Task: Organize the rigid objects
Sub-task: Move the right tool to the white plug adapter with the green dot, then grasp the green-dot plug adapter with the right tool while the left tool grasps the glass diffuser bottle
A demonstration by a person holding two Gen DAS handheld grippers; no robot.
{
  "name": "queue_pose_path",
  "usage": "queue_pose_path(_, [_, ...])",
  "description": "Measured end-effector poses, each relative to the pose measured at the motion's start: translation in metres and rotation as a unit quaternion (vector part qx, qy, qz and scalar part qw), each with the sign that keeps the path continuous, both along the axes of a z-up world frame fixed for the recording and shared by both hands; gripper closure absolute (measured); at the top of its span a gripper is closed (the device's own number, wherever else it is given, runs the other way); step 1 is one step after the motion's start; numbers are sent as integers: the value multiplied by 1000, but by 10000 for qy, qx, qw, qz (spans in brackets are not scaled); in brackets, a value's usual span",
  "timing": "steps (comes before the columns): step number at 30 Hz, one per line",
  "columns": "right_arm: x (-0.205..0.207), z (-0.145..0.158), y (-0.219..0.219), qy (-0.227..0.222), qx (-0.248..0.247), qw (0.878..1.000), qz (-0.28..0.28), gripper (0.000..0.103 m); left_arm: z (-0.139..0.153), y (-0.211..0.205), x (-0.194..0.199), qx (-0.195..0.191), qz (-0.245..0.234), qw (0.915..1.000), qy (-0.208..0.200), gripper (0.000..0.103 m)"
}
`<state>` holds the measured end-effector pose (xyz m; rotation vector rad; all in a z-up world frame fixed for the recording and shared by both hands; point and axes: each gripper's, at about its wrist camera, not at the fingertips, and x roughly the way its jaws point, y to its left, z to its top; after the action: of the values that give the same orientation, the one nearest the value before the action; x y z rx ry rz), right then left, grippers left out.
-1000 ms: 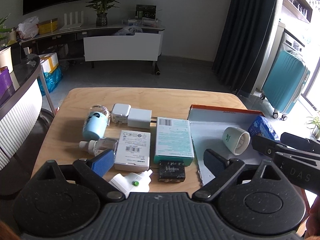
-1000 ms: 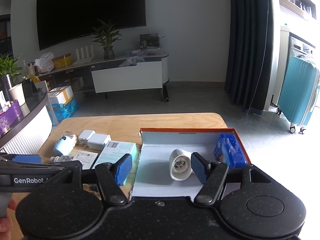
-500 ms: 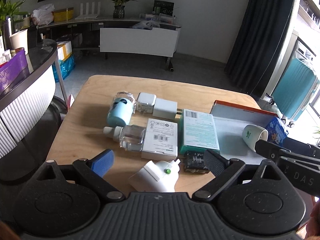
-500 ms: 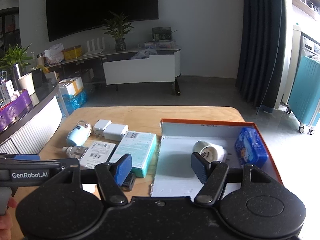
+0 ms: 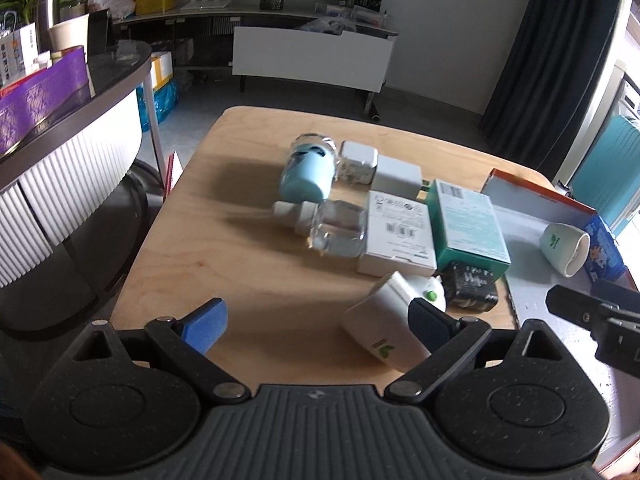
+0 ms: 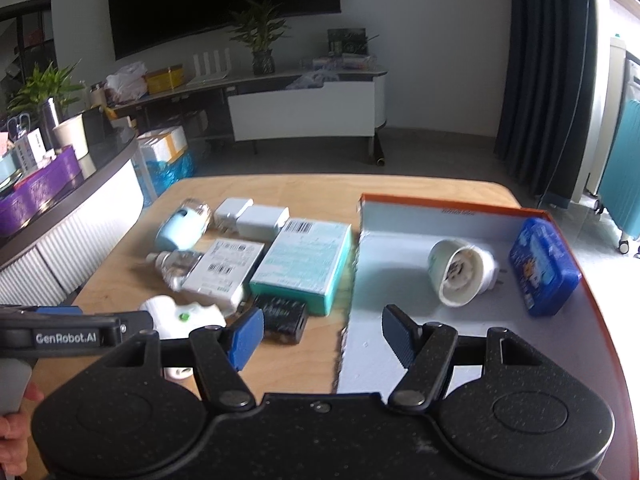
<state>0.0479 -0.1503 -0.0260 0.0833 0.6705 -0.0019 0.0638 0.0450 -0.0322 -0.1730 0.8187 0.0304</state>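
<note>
Wooden table [image 5: 224,240] under everything. Orange-rimmed box [image 6: 452,210] on its right part, white cup [image 6: 460,272] and blue case [image 6: 542,266] lying inside. Left of box: teal carton [image 6: 306,258], white carton [image 6: 224,270], black block [image 6: 282,316]. Left gripper [image 5: 316,318] spread, empty, white plug device [image 5: 384,328] beside its right pad. Right gripper [image 6: 322,334] spread, empty, over box's near left edge.

A white wall [image 6: 420,60] closes the room at twelve o'clock, bearing a dark screen [image 6: 224,0] above a long low console [image 6: 304,108] with a potted plant [image 6: 260,40]. Dark curtains [image 6: 548,80] hang at two o'clock; grey floor [image 6: 440,156] spreads below. A curved counter [image 6: 80,200] stands at nine o'clock.
</note>
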Motion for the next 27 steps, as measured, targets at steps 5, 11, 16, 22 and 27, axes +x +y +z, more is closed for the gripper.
queue_pose_path(5, [3,-8,15,133,177,9993,289,22,1,11,-2,-49,68,9999,-59,3])
queue_pose_path(11, [15,-16,39,256,517,9960,684,14,-2,36,3,-104,325,9994,-64,2])
queue_pose_path(16, [32,-24,60,422,757,9931,786,11,-4,52,8,-178,497,9986,-73,2])
queue_pose_path(22, [55,-39,78,713,898,9915,621,10,-5,60,20,-254,517,9983,-133,1])
queue_pose_path(27, [66,-49,89,727,615,9942,498,17,-9,52,36,-249,336,9990,-164,0])
